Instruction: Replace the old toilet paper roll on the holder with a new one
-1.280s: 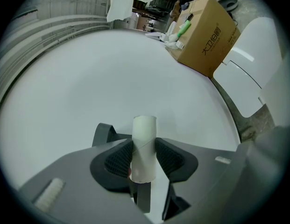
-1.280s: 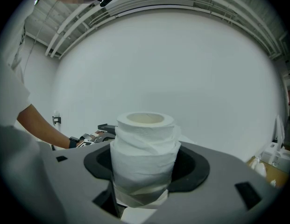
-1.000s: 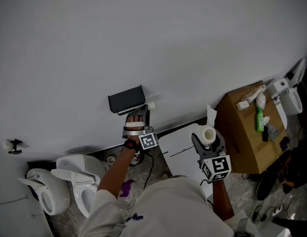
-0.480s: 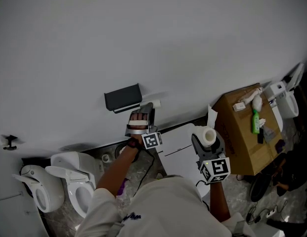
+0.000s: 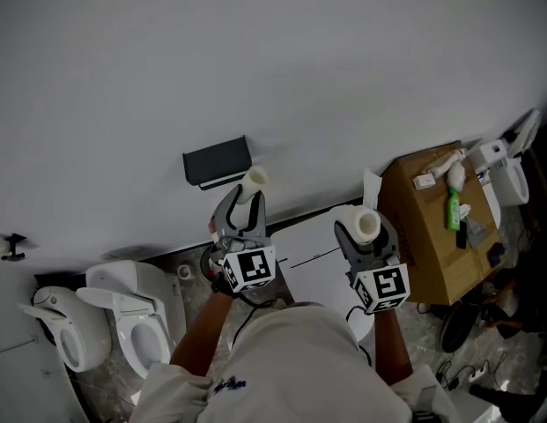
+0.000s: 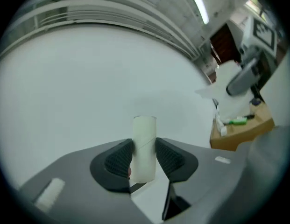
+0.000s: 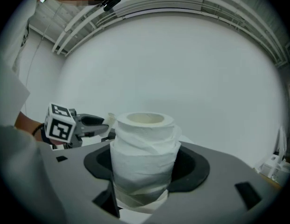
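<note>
The new toilet paper roll [image 5: 358, 223] is squeezed in the right gripper [image 5: 365, 238], middle right of the head view, and the left gripper [image 5: 241, 204] pinches the empty tube [image 5: 253, 181] near the holder [image 5: 218, 161].

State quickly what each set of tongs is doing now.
Left tongs: closed on the bare cardboard tube.
Right tongs: closed on the fresh toilet paper roll.

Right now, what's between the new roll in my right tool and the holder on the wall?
The left tool, gripping the empty cardboard tube, sits between the new toilet paper roll and the black holder; the head view shows it.
</note>
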{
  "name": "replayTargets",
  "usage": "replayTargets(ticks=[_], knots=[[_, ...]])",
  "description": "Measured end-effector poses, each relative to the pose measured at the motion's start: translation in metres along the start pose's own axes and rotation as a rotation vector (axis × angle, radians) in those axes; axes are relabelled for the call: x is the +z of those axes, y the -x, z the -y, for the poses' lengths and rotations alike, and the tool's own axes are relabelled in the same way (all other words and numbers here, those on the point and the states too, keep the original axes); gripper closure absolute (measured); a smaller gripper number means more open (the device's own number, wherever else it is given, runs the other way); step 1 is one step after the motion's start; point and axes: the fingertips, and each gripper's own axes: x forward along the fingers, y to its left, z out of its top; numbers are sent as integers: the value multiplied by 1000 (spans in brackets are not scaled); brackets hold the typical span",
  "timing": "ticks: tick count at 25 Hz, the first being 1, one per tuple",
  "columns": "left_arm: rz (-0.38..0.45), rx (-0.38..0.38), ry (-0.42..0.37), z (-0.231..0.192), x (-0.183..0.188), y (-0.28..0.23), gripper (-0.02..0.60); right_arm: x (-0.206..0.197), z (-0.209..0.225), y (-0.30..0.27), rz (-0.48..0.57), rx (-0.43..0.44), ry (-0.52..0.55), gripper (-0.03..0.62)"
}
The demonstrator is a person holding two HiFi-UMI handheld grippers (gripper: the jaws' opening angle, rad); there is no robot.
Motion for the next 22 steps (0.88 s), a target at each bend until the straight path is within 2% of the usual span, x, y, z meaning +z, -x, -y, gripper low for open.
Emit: replayTargets(ticks=[3, 5, 7, 9, 10, 14, 16, 19, 22], knots=[[64, 23, 182, -39, 14, 34, 417, 7, -6, -7, 6, 25, 24, 298], [70, 14, 300, -64, 11, 58, 417, 13, -13, -12, 15, 43, 31, 299], [107, 10, 458, -92, 14, 84, 417, 18, -19, -18, 25, 64, 29, 298], [152, 49, 595, -120, 14, 111, 417, 24, -22, -23, 35, 83, 29, 298], [157, 84, 613, -132, 12, 122, 417, 27, -23, -26, 39, 89, 30, 299], [73, 207, 544, -158, -18, 148, 417, 12, -25, -39, 7, 102, -8, 298], [41, 220, 538, -165, -26, 149, 417, 2, -25, -47, -13, 99, -53, 299], [36, 197, 464, -171, -23, 141, 417, 2, -24, -59, 1, 88, -136, 299], [68, 224, 387, -181, -19, 137, 417, -5, -22, -72, 7, 82, -308, 299]])
